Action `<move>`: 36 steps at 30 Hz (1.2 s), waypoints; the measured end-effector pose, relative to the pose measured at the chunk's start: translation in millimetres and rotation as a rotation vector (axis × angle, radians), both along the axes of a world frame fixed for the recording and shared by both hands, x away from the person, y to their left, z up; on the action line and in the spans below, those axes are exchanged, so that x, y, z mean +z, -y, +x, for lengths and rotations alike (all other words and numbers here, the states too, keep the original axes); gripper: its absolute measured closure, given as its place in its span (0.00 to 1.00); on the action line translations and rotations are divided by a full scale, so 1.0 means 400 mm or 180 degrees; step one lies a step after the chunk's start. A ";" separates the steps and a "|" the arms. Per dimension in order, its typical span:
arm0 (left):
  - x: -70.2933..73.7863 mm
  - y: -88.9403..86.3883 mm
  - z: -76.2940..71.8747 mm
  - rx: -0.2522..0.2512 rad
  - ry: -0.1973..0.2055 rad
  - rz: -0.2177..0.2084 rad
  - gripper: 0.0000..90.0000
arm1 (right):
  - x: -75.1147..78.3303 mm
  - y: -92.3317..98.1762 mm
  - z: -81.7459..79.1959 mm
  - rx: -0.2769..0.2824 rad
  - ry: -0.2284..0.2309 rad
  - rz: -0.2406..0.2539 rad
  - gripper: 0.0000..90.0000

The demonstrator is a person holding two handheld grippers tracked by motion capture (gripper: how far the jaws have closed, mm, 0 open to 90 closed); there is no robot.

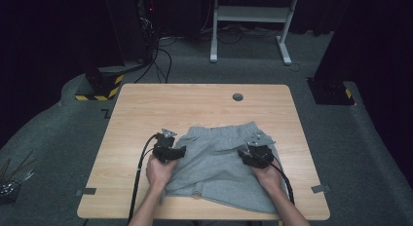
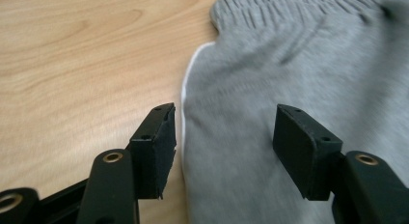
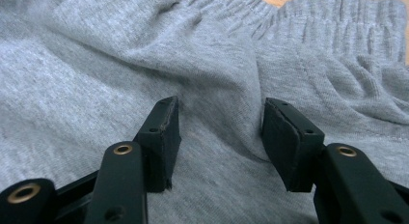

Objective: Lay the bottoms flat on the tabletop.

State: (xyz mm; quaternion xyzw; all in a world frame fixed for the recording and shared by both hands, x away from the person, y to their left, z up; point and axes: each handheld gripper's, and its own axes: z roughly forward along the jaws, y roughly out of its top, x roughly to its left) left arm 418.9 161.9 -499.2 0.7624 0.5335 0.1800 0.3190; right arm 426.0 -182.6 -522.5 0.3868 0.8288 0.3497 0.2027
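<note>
You've got open wooden table (image 1: 146, 109) all along the far half; only the grey shorts (image 1: 219, 162) cover the near middle between your 2 hands.

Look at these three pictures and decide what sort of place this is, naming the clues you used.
Probably a lab or recording studio, not a home. Grey shorts lie on a lone wooden table standing on grey carpet, ringed by dark curtains; cables trail across the floor, and a stand base with yellow-black hazard tape sits beyond the table's far-left corner.
</note>
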 end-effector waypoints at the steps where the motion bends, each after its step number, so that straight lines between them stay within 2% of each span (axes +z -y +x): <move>1: -0.003 0.001 0.010 0.0019 -0.0004 -0.0005 0.46 | 0.000 0.000 0.000 -0.0002 0.0001 -0.0001 0.54; 2: -0.008 0.000 0.020 0.0057 -0.0028 -0.0063 0.46 | 0.000 0.000 0.000 -0.0002 0.0001 -0.0001 0.54; 3: -0.015 -0.001 0.035 0.0072 -0.0125 -0.0062 0.46 | 0.000 -0.001 0.000 -0.0001 0.0003 -0.0003 0.54; 4: -0.019 -0.001 0.042 0.0039 -0.0167 -0.0042 0.49 | 0.000 0.000 0.000 -0.0001 0.0003 -0.0002 0.54; 5: -0.024 0.003 0.049 -0.0001 -0.0193 -0.0032 0.61 | 0.000 0.000 -0.001 -0.0001 0.0004 -0.0002 0.54; 6: -0.023 0.007 0.053 -0.0043 -0.0198 -0.0035 0.61 | 0.000 0.000 -0.001 -0.0001 0.0004 -0.0002 0.54; 7: -0.017 0.010 0.059 -0.0137 -0.0257 -0.0131 0.80 | 0.000 -0.001 -0.001 0.0000 0.0014 -0.0010 0.54; 8: -0.011 0.016 0.057 -0.0168 -0.0224 -0.0110 0.86 | 0.000 -0.001 -0.001 -0.0003 0.0009 -0.0008 0.54; 9: -0.011 0.016 0.057 -0.0168 -0.0224 -0.0110 0.88 | 0.000 -0.001 -0.001 0.0002 0.0015 -0.0012 0.54; 10: -0.002 0.023 0.053 -0.0197 -0.0176 -0.0101 0.88 | 0.000 -0.001 -0.001 0.0002 0.0015 -0.0012 0.54; 11: 0.026 0.040 0.034 -0.0289 -0.0019 -0.0129 0.90 | 0.000 -0.001 -0.002 -0.0004 0.0012 -0.0017 0.54; 12: 0.026 0.040 0.034 -0.0289 -0.0019 -0.0129 0.90 | 0.000 -0.001 -0.002 -0.0004 0.0012 -0.0017 0.54; 15: 0.081 0.077 -0.014 -0.0579 0.0287 -0.0151 0.90 | 0.000 -0.002 -0.002 -0.0002 0.0020 -0.0022 0.54; 17: 0.101 0.113 -0.055 -0.0806 0.0394 -0.0105 0.89 | 0.000 -0.002 -0.002 -0.0001 0.0021 -0.0024 0.54; 19: 0.098 0.157 -0.094 -0.1099 0.0388 -0.0009 0.89 | 0.000 -0.003 -0.003 -0.0001 0.0036 -0.0038 0.54; 20: 0.090 0.179 -0.110 -0.1239 0.0343 0.0045 0.88 | 0.000 -0.003 -0.004 -0.0001 0.0038 -0.0039 0.54; 21: 0.077 0.197 -0.120 -0.1374 0.0267 0.0083 0.87 | 0.000 -0.003 -0.003 0.0000 0.0037 -0.0037 0.54; 23: 0.053 0.223 -0.127 -0.1505 0.0117 0.0126 0.83 | 0.000 -0.003 -0.003 0.0002 0.0042 -0.0042 0.54; 24: 0.046 0.228 -0.127 -0.1516 0.0083 0.0120 0.80 | 0.000 -0.003 -0.003 0.0003 0.0044 -0.0042 0.54; 25: 0.045 0.225 -0.123 -0.1434 0.0089 0.0064 0.71 | 0.000 -0.002 -0.003 0.0004 0.0040 -0.0040 0.54; 26: 0.045 0.225 -0.123 -0.1434 0.0089 0.0064 0.67 | 0.000 -0.002 -0.003 0.0004 0.0040 -0.0040 0.54; 27: 0.051 0.219 -0.122 -0.1330 0.0157 0.0049 0.67 | 0.000 -0.003 -0.003 0.0004 0.0041 -0.0041 0.54; 29: 0.068 0.202 -0.118 -0.1117 0.0306 0.0010 0.59 | 0.000 -0.003 -0.004 0.0004 0.0045 -0.0043 0.54; 30: 0.075 0.194 -0.114 -0.1044 0.0337 -0.0040 0.54 | 0.000 -0.003 -0.003 0.0005 0.0042 -0.0041 0.54; 31: 0.084 0.185 -0.101 -0.0943 0.0351 -0.0028 0.52 | 0.000 -0.003 -0.003 0.0005 0.0044 -0.0042 0.54; 32: 0.084 0.185 -0.101 -0.0943 0.0351 -0.0028 0.51 | 0.000 -0.003 -0.003 0.0005 0.0044 -0.0042 0.54; 33: 0.083 0.185 -0.089 -0.0911 0.0299 -0.0014 0.50 | 0.000 -0.003 -0.004 0.0004 0.0049 -0.0046 0.54; 35: 0.064 0.193 -0.056 -0.0827 0.0115 0.0028 0.48 | 0.000 -0.003 -0.004 0.0004 0.0048 -0.0045 0.54; 36: 0.054 0.198 -0.046 -0.0809 0.0074 0.0041 0.49 | 0.000 -0.003 -0.003 0.0005 0.0043 -0.0041 0.54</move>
